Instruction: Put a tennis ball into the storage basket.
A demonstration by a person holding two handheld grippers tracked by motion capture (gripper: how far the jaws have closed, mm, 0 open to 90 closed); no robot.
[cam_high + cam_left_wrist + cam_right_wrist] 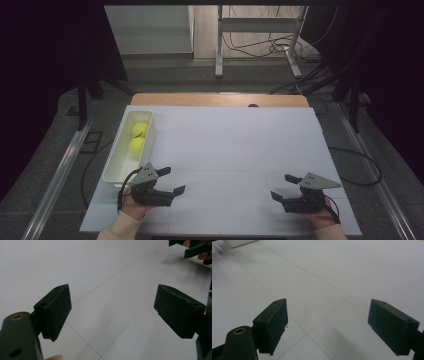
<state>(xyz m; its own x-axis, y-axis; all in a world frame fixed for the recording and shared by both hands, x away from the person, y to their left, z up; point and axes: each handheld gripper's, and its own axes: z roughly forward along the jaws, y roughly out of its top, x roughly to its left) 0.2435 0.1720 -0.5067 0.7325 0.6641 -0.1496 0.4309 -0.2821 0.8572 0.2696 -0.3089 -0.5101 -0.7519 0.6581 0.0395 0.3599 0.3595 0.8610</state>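
Two yellow-green tennis balls (139, 130) (136, 146) lie in a long white bin (113, 170) at the table's left side. My left gripper (172, 180) rests near the front left, just right of the bin's near end, jaws wide apart and empty; its own view (112, 312) shows bare white surface between them. My right gripper (283, 186) sits at the front right, pointing left, also open with nothing between its jaws (328, 325). The right gripper's black tips (192, 248) appear at the top right corner of the left gripper view.
A white sheet (235, 150) covers the wooden table (220, 99). Behind the table are a metal desk frame (260, 40) and cables on the floor. A corner of the bin (238, 242) shows at the top left of the right gripper view.
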